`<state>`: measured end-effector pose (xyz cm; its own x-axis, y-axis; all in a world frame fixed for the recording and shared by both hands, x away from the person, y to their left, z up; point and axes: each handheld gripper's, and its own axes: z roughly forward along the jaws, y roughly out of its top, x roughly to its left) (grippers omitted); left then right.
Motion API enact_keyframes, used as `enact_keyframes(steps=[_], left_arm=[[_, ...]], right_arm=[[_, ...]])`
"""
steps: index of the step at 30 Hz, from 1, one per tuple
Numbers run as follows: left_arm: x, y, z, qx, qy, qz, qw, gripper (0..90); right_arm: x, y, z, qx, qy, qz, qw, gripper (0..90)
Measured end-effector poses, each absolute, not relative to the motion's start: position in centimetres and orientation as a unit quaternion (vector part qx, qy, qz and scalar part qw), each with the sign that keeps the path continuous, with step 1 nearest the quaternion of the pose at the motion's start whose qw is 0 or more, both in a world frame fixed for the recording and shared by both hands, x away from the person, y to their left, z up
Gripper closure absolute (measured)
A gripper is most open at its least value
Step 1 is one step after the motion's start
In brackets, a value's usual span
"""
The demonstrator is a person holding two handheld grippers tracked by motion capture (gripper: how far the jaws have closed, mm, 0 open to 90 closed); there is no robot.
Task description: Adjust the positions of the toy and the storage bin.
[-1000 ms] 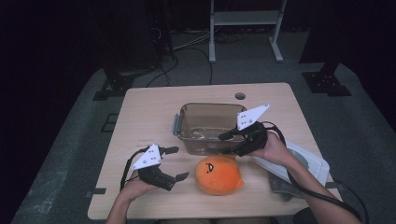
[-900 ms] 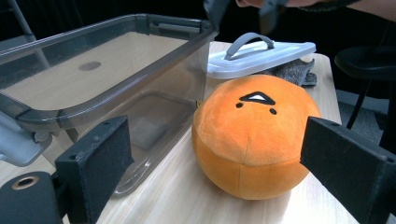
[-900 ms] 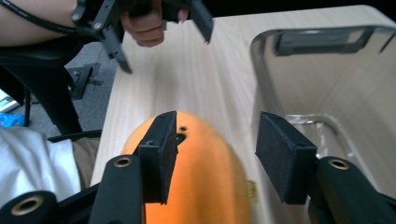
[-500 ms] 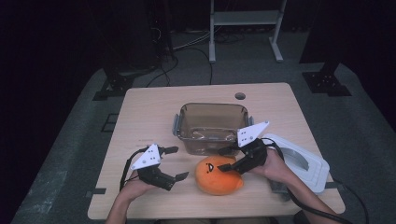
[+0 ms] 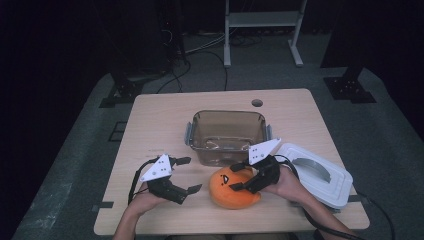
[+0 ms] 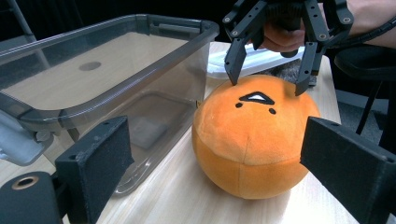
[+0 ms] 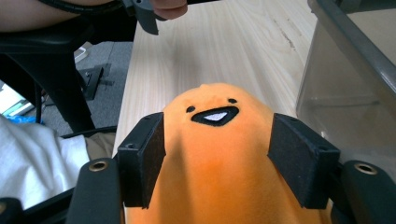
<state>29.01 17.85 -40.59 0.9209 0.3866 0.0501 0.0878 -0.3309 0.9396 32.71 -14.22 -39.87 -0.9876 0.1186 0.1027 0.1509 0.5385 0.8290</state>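
Note:
An orange round plush point(image 5: 225, 194) with a small black face lies on the table in front of a clear plastic bin point(image 5: 227, 114). My right gripper point(image 5: 235, 177) reaches onto it from the right. Its jaws have just been opening and now straddle the plush's top point(image 7: 212, 205), pads point(image 7: 142, 156) beside the fabric without squeezing it. In the left gripper view the right gripper's fingertips point(image 6: 232, 79) rest on the crown of the plush point(image 6: 252, 140). My left gripper point(image 5: 189, 174) stays open just left of the plush, which lies beyond its pads point(image 6: 95, 168).
The bin point(image 6: 140, 74) holds nothing that I can make out; it stands close behind the plush point(image 7: 345, 65). A white lid point(image 5: 315, 172) lies at the right by the table's front corner. A round hole point(image 5: 257, 103) sits near the far edge.
My right gripper came down and toward the left, from the bin's front right corner onto the plush, with its jaws spreading. The left gripper stayed put.

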Motion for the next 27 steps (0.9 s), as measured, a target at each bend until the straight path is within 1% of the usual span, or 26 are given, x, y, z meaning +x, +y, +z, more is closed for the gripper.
enact_keyframes(steps=[4,13,21,27], left_arm=[[29.0,17.9,-40.6,0.804,0.148,0.134,0.56,7.8],[29.0,17.9,-40.6,0.804,0.148,0.134,0.56,7.8],[29.0,17.9,-40.6,0.803,0.149,0.136,0.56,7.8],[29.0,18.0,-40.5,0.803,0.149,0.139,0.56,7.8]], right_arm=[[32.9,-14.3,-40.0,-0.084,-0.872,-0.481,0.015,32.9],[32.9,-14.1,-40.8,-0.093,-0.872,-0.481,0.016,32.0],[32.3,-13.9,-41.9,-0.094,-0.873,-0.479,0.023,35.3],[31.8,-13.8,-42.6,-0.09,-0.871,-0.483,0.016,39.7]])
